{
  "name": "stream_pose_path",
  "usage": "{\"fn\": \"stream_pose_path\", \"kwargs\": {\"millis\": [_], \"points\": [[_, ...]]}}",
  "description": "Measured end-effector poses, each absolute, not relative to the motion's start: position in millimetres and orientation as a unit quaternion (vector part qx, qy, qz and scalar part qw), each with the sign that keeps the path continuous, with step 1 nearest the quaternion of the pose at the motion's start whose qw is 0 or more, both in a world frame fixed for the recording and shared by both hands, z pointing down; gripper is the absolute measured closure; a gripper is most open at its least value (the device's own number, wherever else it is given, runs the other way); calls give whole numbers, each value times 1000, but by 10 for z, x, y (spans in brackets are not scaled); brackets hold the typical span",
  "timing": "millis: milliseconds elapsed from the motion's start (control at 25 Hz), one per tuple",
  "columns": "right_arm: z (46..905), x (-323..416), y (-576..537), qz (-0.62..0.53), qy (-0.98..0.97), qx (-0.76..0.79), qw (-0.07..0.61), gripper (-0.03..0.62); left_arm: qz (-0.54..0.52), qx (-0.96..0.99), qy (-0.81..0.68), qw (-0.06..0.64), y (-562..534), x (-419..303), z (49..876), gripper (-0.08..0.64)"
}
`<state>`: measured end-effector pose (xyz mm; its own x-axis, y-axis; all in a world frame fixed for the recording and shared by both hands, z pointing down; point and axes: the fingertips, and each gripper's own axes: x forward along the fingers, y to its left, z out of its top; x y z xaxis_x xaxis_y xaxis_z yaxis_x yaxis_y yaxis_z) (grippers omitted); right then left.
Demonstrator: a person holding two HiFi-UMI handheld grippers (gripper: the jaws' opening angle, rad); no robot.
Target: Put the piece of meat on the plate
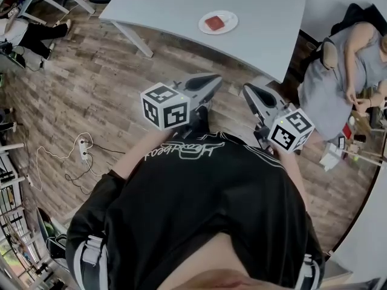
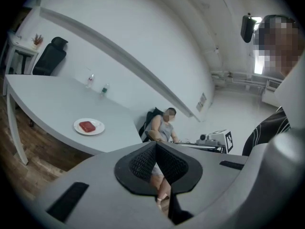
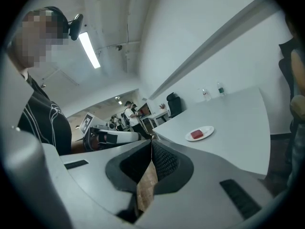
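**Desk:** How many grippers were in shot, and what were they doing?

**Photographer:** Two. The left gripper (image 1: pixel 213 82) and the right gripper (image 1: pixel 251 92) were held out side by side in front of the person. Each carried one marker cube. Both pairs of jaws were pressed together with nothing between them.

**Desk:** And the task's things?

**Photographer:** There was one plate (image 1: pixel 229 17), white and round. On it lay one red piece of meat (image 1: pixel 214 23), roughly at the middle. The plate stood on the one grey table (image 1: pixel 266 17), well beyond both grippers and slightly left of the gap between them. Neither gripper touched it.

**Desk:** Anything else on that table?

**Photographer:** Two small bottles (image 2: pixel 89 80) stood close together at the far edge by the wall, well apart from the plate.

**Desk:** What about the surroundings?

**Photographer:** One seated person (image 1: pixel 338 77) was at the table's right end. The floor (image 1: pixel 91 83) was wood-patterned. One power strip (image 1: pixel 83 150) lay on it to the left, trailing a looped white cord.
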<state>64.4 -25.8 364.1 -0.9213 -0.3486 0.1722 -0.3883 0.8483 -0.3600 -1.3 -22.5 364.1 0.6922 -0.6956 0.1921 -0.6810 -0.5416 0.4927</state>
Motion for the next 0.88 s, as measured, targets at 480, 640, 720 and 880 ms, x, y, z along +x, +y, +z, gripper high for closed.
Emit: {"fn": "stream_pose_path", "kwargs": {"millis": [480, 640, 720, 880], "points": [[3576, 976, 425, 197, -963, 179, 52, 583, -18, 879, -392, 270, 458, 324, 3581, 552], [3592, 993, 602, 200, -963, 175, 50, 583, -14, 879, -392, 272, 620, 354, 3591, 552], [3611, 984, 681, 198, -963, 174, 53, 583, -12, 878, -392, 276, 688, 356, 3620, 552], [3662, 980, 752, 202, -962, 172, 57, 583, -8, 875, -392, 285, 738, 364, 3674, 552]]}}
